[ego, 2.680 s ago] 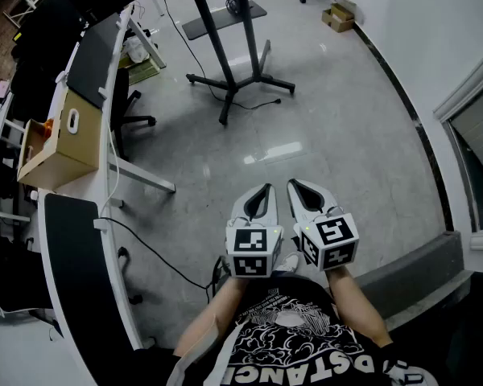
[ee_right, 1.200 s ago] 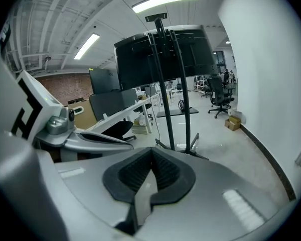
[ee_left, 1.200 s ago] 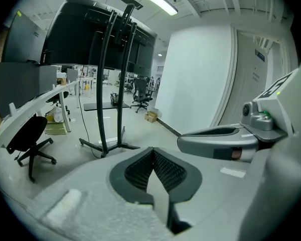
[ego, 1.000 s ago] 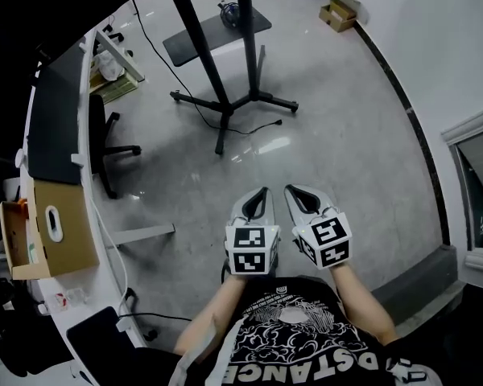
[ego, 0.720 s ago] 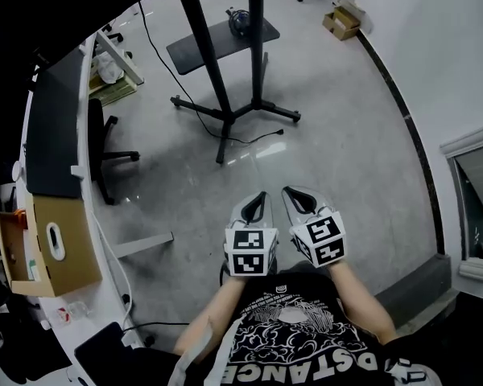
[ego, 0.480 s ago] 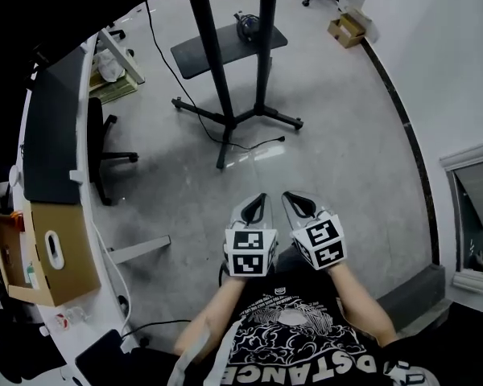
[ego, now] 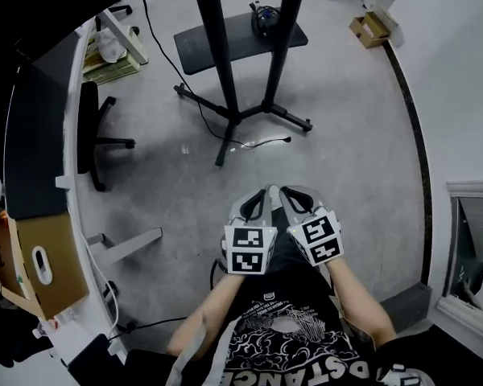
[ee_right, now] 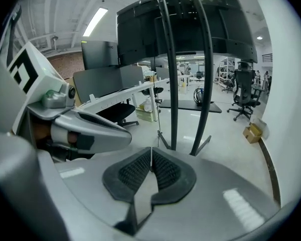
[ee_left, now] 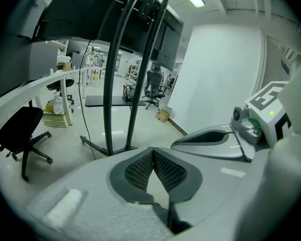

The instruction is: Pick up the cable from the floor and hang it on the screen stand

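Nothing is hanging yet: the cable (ego: 262, 144) is lying on the floor (ego: 346, 159) beside the screen stand (ego: 220, 63), while the left hand-held gripper (ego: 258, 202) and the right hand-held gripper (ego: 296, 201) are hovering well apart from it, jaws together, empty.

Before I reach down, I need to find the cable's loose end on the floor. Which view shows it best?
The head view: the cable lies on the floor by the screen stand, loose end visible. Both gripper views show the stand, not that floor end.
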`<action>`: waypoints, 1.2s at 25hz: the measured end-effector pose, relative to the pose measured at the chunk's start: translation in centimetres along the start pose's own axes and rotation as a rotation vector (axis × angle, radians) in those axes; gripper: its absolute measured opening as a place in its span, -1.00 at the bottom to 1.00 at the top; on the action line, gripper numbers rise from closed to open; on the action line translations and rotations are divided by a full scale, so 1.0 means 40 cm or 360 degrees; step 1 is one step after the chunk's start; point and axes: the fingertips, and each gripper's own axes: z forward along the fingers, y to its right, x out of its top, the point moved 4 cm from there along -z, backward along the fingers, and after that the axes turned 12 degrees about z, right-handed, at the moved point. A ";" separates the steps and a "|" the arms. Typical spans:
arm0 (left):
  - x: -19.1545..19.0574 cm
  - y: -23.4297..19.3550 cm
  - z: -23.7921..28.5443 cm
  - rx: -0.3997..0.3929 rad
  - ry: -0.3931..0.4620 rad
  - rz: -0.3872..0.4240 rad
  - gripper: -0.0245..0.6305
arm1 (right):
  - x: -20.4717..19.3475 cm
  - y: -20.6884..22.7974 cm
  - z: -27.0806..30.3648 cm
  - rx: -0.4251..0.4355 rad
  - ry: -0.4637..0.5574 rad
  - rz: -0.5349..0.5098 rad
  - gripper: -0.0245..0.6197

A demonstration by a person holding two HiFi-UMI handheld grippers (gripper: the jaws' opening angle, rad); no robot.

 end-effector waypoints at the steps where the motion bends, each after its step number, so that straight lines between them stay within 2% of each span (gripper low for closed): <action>1: 0.007 -0.013 0.028 0.0013 -0.0010 -0.0017 -0.93 | 0.014 0.019 0.028 0.0023 -0.0019 -0.0025 -0.89; 3: 0.013 -0.037 0.087 0.0052 -0.0043 -0.0050 -0.93 | 0.030 0.060 0.081 0.0071 -0.0074 -0.0072 -0.88; 6: -0.004 -0.050 0.171 0.0097 -0.0131 -0.0136 -0.93 | 0.008 0.125 0.154 0.0145 -0.0199 -0.0107 -0.87; 8: -0.001 -0.073 0.228 0.0138 -0.0172 -0.0149 -0.93 | -0.004 0.169 0.212 0.0194 -0.0277 -0.0137 -0.87; 13: 0.007 -0.171 0.377 0.0204 -0.0123 -0.0172 -0.93 | -0.020 0.267 0.431 0.0253 -0.0310 -0.0353 -0.86; 18: -0.122 -0.210 0.439 0.0189 -0.0249 -0.0222 -0.93 | -0.148 0.282 0.577 0.0305 -0.0444 -0.0427 -0.86; 24: -0.264 -0.264 0.547 0.0140 -0.0253 -0.0260 -0.93 | -0.266 0.327 0.730 0.0299 -0.0499 -0.0594 -0.86; 30: -0.419 -0.327 0.692 0.0085 -0.0264 -0.0233 -0.92 | -0.410 0.385 0.890 0.0277 -0.0554 -0.0762 -0.83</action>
